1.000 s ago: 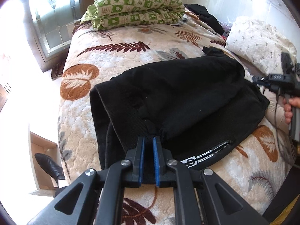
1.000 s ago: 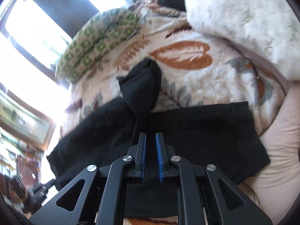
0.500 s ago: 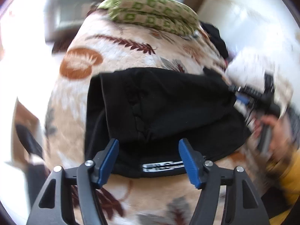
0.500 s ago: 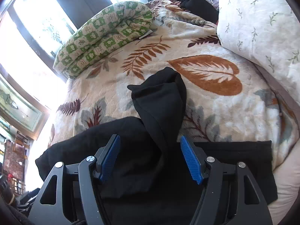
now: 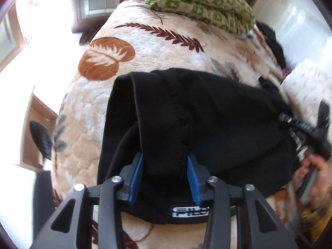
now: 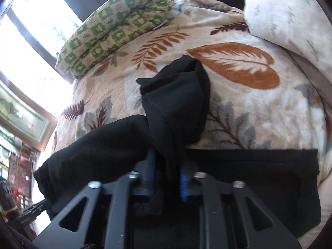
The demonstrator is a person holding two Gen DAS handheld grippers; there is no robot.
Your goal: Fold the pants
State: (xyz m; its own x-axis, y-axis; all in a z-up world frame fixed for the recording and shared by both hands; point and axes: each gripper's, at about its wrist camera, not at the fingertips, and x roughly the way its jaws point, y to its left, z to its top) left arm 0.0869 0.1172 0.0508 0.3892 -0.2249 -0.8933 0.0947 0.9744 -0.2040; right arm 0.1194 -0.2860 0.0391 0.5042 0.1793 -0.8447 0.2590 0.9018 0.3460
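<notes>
black pants [image 5: 207, 112] on quilt [image 5: 145, 47], left gripper [image 5: 165, 178] just closing, pinching waistband fold, right gripper [image 6: 166, 174] clamped on leg fabric, pillow [image 6: 116, 27] at 11 o'clock

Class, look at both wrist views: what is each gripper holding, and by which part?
Both hold the black pants. The left gripper has just closed on the thick waistband fold; the right gripper pinches a bunched ridge of leg fabric.
</notes>
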